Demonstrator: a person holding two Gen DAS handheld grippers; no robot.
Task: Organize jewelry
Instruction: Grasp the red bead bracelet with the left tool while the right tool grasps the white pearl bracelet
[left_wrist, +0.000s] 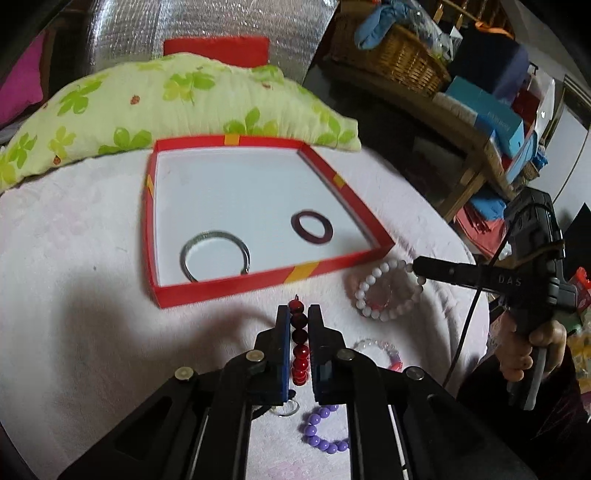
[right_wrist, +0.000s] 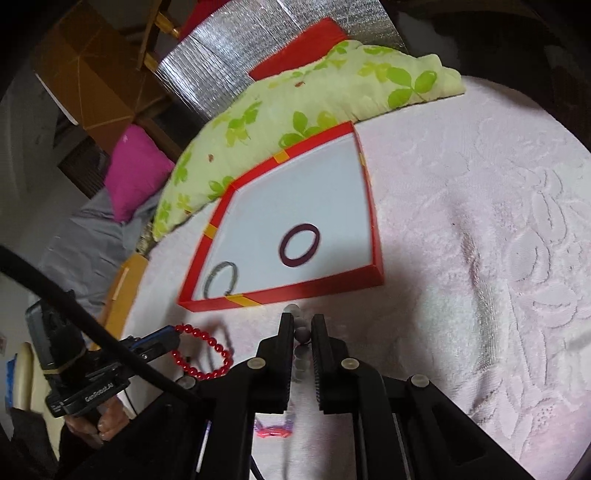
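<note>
Nearest me, short of red box (left_wrist: 236, 286), my left gripper (left_wrist: 298, 314) clamps red bead bracelet (left_wrist: 300, 347), beads strung between fingers. Purple bead bracelet (left_wrist: 321, 432) lies on pink towel (left_wrist: 92, 332) below it. My right gripper (right_wrist: 303, 325) pinches white bead bracelet (left_wrist: 388, 291) just off box's near right corner. Inside box, on white floor: silver bangle (left_wrist: 216, 254) toward near wall, dark maroon ring (left_wrist: 312, 227) right of it, well apart. Behind box, green floral pillow (left_wrist: 166, 107) touching far wall.
</note>
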